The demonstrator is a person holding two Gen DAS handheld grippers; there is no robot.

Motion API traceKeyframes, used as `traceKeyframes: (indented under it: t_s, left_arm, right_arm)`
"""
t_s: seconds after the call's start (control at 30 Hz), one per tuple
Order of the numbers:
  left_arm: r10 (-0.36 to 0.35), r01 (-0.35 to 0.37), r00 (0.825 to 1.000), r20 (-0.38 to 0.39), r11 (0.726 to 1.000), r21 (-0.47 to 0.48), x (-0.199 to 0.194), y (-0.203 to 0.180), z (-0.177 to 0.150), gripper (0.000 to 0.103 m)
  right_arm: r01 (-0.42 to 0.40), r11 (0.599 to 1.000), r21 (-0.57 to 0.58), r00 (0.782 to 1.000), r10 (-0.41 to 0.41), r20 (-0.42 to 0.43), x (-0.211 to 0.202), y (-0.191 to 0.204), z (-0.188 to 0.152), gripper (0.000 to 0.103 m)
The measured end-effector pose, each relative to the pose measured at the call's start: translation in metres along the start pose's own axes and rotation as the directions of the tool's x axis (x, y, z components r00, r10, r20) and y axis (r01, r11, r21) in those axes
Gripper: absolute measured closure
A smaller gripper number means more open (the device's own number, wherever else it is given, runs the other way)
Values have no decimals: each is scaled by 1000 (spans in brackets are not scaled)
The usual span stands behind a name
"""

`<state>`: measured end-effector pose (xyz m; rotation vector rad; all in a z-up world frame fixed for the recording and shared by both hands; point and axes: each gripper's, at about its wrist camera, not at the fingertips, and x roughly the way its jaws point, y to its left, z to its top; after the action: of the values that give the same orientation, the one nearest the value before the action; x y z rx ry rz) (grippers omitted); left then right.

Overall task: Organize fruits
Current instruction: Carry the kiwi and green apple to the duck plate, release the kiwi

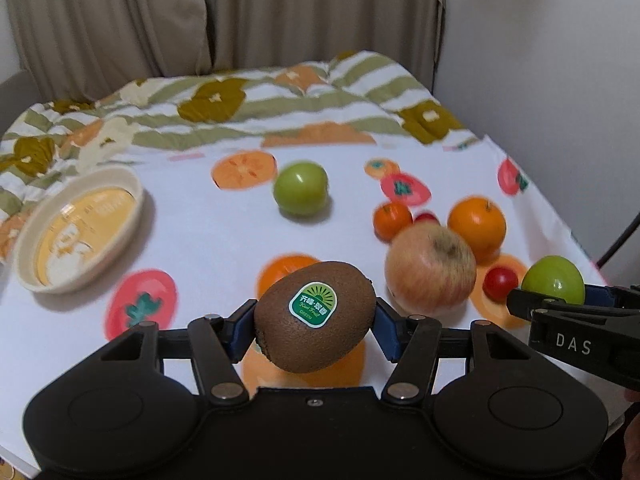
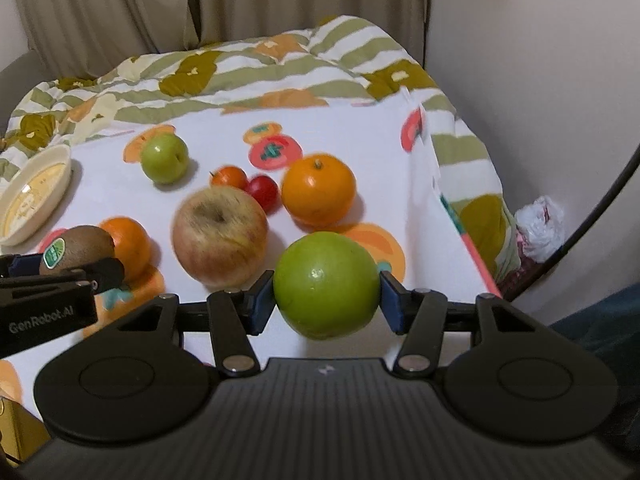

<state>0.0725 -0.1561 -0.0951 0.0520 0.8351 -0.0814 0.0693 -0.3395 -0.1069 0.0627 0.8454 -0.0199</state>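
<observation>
My left gripper (image 1: 315, 322) is shut on a brown kiwi (image 1: 316, 316) with a green sticker, held just above the white fruit-print cloth (image 1: 208, 240). My right gripper (image 2: 327, 296) is shut on a green fruit (image 2: 326, 284), also lifted off the cloth. Each gripper shows in the other's view: the kiwi (image 2: 76, 250) at the left, the green fruit (image 1: 554, 280) at the right. A cream dish (image 1: 80, 228) with a yellow inside sits at the left. On the cloth lie a large apple (image 2: 220, 236), a second green fruit (image 2: 165, 158), a big orange (image 2: 319, 190) and two cherry tomatoes.
A small orange (image 2: 130, 248) lies beside the kiwi, and a tiny orange (image 2: 229, 177) sits behind the apple. A striped quilt (image 1: 240, 108) is bunched along the far edge before a curtain. The cloth drops off at the right by a wall, with a plastic bag (image 2: 540, 232) below.
</observation>
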Motion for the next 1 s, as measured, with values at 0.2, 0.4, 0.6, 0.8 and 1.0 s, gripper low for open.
traceKeyframes:
  t_s: [0.2,0.4,0.6,0.8,1.0]
  left_arm:
    - [29,-26,997,68,999,-35,-32,27,20,39]
    - [60,-55,993,102,997,-51,-47,67,41,39]
    - [69,-65,990,126,997,-43,-50,120,56,39]
    - [69,-65,990,122,997,-31,-36,184,70,39]
    - [73,-72,992,106,997,-13,-2,248,82,39]
  right_arm:
    - [-29,998,-50,999,31,28,-22,25,26,34]
    - [-71,993,-93,996,76,54,-33,67,51,34]
    - [-96,987,-130,992,106,66,-35,128,72,34]
    - [-120,984,-131,990,129,57,-15,200,96,34]
    - [-142,982,-124,989,147,32,19,265,113,34]
